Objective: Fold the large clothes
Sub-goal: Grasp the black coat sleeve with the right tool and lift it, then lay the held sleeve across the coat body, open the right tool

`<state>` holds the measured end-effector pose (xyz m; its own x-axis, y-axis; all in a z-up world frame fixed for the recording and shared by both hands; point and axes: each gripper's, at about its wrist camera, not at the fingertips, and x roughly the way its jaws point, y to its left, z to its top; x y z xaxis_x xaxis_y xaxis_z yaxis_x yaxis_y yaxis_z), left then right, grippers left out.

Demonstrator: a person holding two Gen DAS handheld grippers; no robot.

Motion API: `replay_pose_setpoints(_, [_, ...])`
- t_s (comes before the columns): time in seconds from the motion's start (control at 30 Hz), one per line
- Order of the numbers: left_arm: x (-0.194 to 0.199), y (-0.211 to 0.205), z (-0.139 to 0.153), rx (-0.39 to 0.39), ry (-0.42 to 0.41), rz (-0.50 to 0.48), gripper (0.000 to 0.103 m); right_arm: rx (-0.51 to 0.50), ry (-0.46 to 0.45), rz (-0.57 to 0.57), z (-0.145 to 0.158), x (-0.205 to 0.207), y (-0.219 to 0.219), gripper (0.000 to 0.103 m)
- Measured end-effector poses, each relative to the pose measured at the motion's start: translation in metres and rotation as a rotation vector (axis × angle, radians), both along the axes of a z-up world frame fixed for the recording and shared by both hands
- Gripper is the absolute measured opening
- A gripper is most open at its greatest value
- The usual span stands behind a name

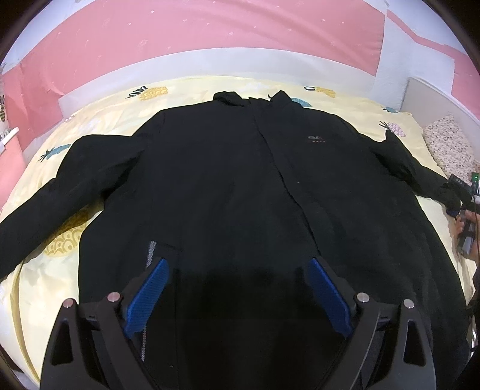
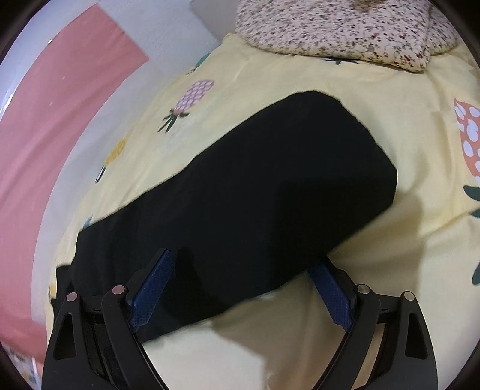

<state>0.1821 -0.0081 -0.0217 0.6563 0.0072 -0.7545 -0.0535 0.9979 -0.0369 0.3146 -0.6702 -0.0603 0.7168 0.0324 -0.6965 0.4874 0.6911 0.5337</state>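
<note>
A black jacket [image 1: 228, 180] lies flat and front up on the bed, collar at the far side and both sleeves spread out. It has a small logo [image 1: 316, 138] on the chest. My left gripper [image 1: 238, 264] hovers open over the jacket's lower front, blue pads [image 1: 147, 297] wide apart. In the right wrist view, my right gripper [image 2: 243, 261] is open astride the right sleeve [image 2: 255, 192], whose cuff end lies toward the pillow. The sleeve sits between the pads without being pinched. A hand [image 1: 460, 223] holding that gripper shows at the left wrist view's right edge.
A yellow sheet [image 1: 99, 120] with pineapple prints covers the bed. A speckled floral pillow [image 2: 336, 27] lies past the sleeve's end, by a white headboard [image 1: 435, 96]. A pink and white wall [image 1: 195, 30] runs along the bed's far side.
</note>
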Motion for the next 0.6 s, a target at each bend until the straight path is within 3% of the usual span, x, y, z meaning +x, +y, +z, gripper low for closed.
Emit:
replay_pose_setpoints(0.03, [0.0, 0.001, -0.001, -0.002, 0.002, 0.004, 0.093, -0.015, 0.012, -0.011, 0.001, 0.003, -0.002, 0.059])
replay_pose_setpoints(0.07, [0.0, 0.003, -0.001, -0.003, 0.003, 0.008, 0.092, -0.029, 0.032, -0.022, 0.002, 0.005, -0.004, 0.048])
replay_pose_setpoints(0.2, [-0.001, 0.007, 0.0, 0.002, 0.0, 0.023, 0.089, 0.0, 0.015, -0.019, 0.012, -0.001, -0.013, 0.02])
replay_pose_setpoints(0.37, [-0.007, 0.013, 0.004, -0.012, -0.014, 0.035, 0.088, -0.079, -0.084, 0.049, 0.065, -0.006, 0.007, 0.012])
replay_pose_setpoints(0.6, [-0.023, 0.025, 0.018, -0.036, -0.057, 0.053, 0.087, -0.218, -0.313, 0.238, 0.18, -0.013, 0.089, 0.01])
